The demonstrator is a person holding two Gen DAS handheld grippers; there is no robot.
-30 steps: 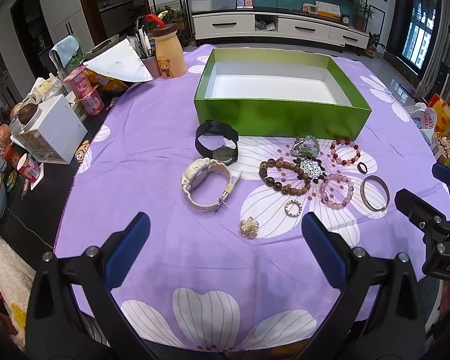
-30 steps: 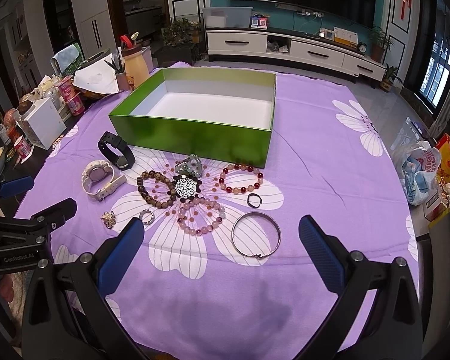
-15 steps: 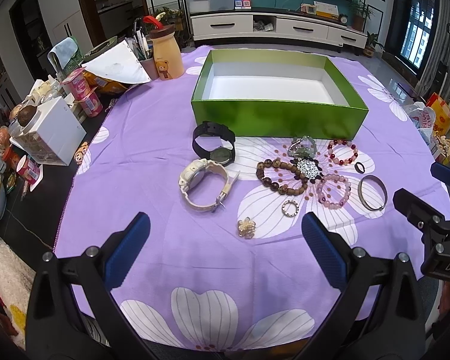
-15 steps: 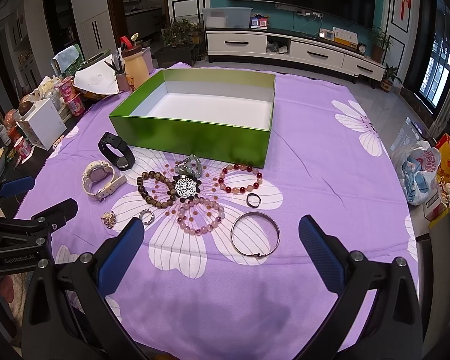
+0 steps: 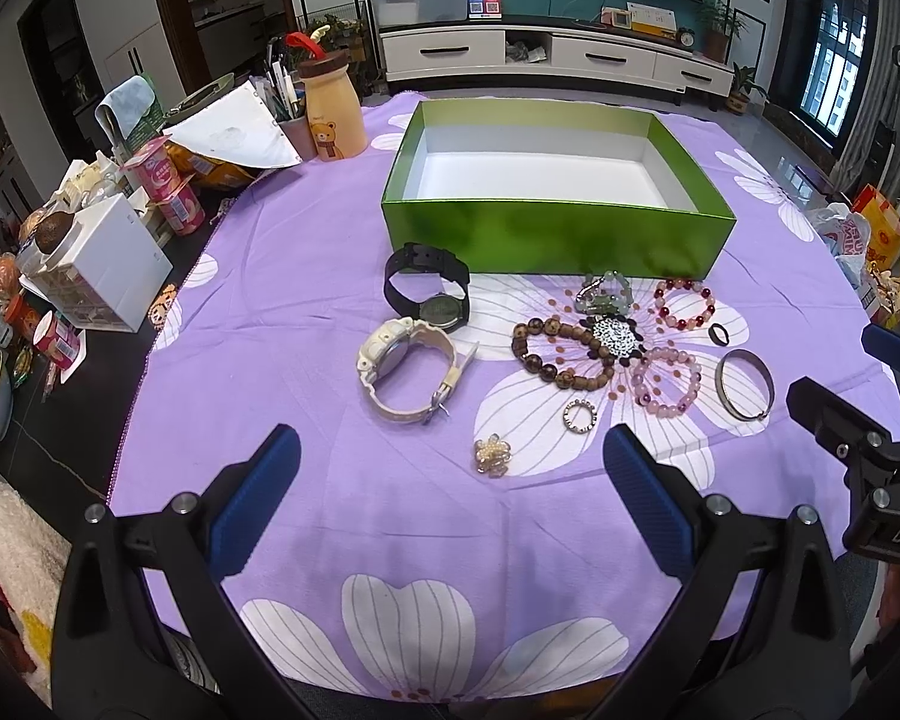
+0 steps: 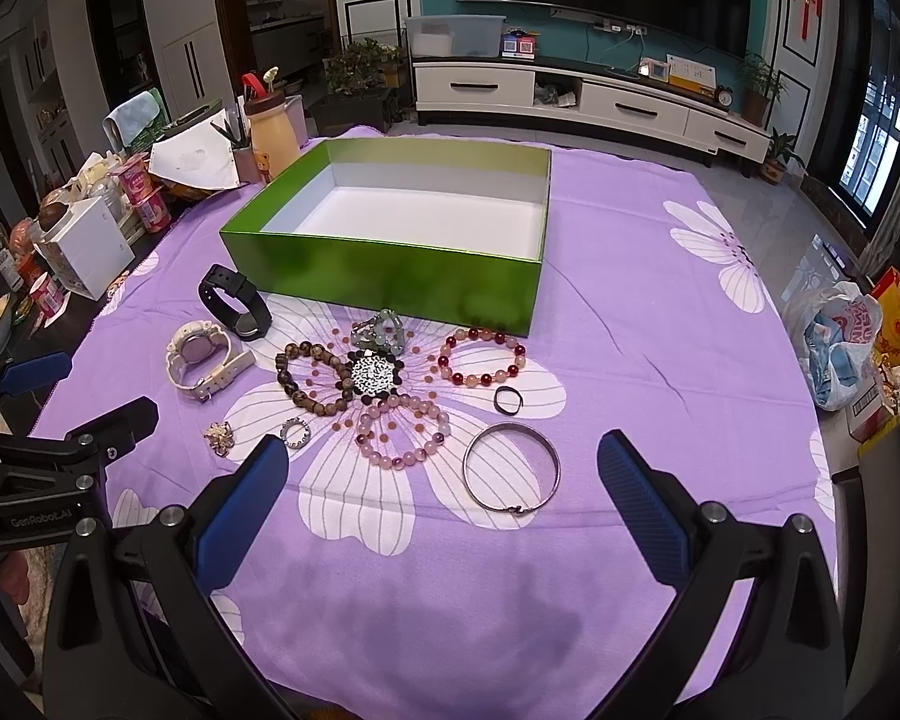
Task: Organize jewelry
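Two grippers: left (image 5: 450,468), right (image 6: 444,474) | jaws wide apart, empty | green box (image 5: 558,234) seemingly slightly nearer than before

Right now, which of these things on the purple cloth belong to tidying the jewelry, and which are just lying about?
For the job: green box, black watch, white watch, brown bead bracelet, silver bangle.

Lying about: bear bottle, pen cup, yogurt cups.

Glossy green box (image 6: 390,267), cloth tablecloth (image 6: 630,330), shiny metal bangle (image 6: 512,474), wooden bead bracelet (image 6: 313,377)
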